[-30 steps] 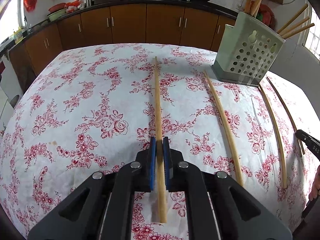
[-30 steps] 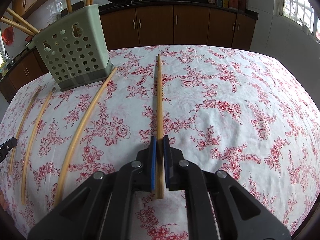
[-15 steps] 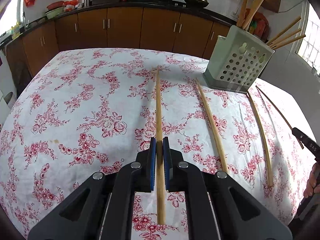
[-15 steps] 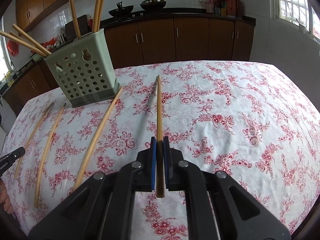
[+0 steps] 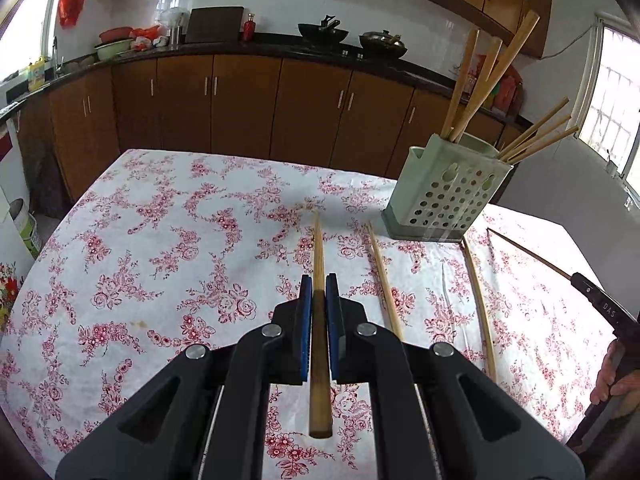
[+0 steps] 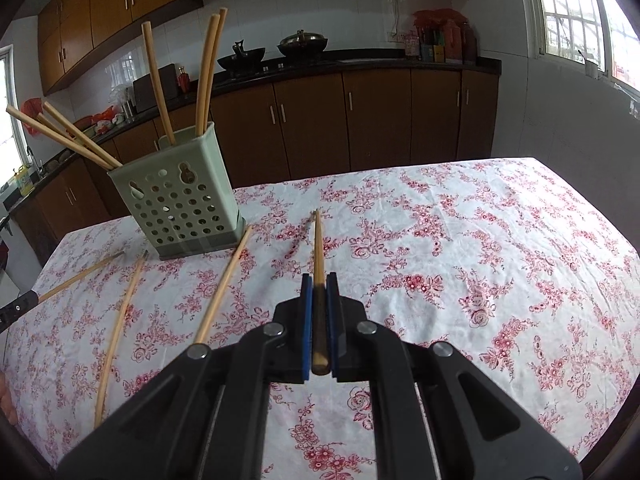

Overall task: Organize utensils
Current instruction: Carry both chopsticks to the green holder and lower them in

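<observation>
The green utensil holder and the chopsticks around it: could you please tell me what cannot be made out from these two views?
- Inside of the green utensil holder: both views, hidden by its own walls.
- Held chopstick, middle stretch: left wrist view, shaded between the jaws of the left gripper.
- Chopstick in the right gripper: likewise.
- Far-left loose chopstick: right wrist view, near end hidden behind a black tip.

chopstick (image 5: 319,264): smooth wood | holder (image 5: 444,196): matt green plastic | tablecloth (image 5: 160,264): floral cloth | cabinets (image 5: 240,108): glossy wood
</observation>
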The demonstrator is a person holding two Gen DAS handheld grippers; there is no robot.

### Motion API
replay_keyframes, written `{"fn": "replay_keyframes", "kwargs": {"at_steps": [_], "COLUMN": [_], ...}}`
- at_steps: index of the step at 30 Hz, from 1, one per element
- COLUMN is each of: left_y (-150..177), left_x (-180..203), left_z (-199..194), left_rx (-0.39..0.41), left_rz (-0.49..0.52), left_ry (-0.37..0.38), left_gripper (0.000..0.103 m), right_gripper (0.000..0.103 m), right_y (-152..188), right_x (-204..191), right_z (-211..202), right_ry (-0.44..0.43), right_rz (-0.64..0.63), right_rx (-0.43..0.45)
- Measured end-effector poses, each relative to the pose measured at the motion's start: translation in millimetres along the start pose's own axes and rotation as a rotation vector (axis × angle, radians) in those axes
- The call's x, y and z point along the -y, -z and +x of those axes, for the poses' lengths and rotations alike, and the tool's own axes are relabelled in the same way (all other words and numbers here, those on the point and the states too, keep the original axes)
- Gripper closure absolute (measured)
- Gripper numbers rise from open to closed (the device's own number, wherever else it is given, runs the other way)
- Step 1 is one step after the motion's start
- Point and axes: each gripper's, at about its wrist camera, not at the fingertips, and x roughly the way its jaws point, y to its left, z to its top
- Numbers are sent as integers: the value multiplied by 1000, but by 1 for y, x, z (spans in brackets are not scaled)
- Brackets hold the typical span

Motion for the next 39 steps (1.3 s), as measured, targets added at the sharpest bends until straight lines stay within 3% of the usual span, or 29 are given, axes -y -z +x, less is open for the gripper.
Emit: {"fn": "replay_keyframes", "kwargs": {"at_steps": [13,28,34,39], "left_y": [-38,-63,-77,-92], "left_x": [4,21,41,68], "left_z": [-40,-63,-85,-103], "left_rx": [157,223,261,313], "left_rz": [-23,37,67,85], "left_ry": [18,55,113,173], "left_gripper": [96,96,96,96], "right_gripper": [95,95,95,95], "right_y": [-30,-58,-82,-105], "right_x": [-7,-16,-18,-23], "right_z": [-32,-59,-86,-120], "right_ry": [-43,-82,-189,-298], "right_rz": [14,7,39,42], "right_rx": [127,216,234,307]}}
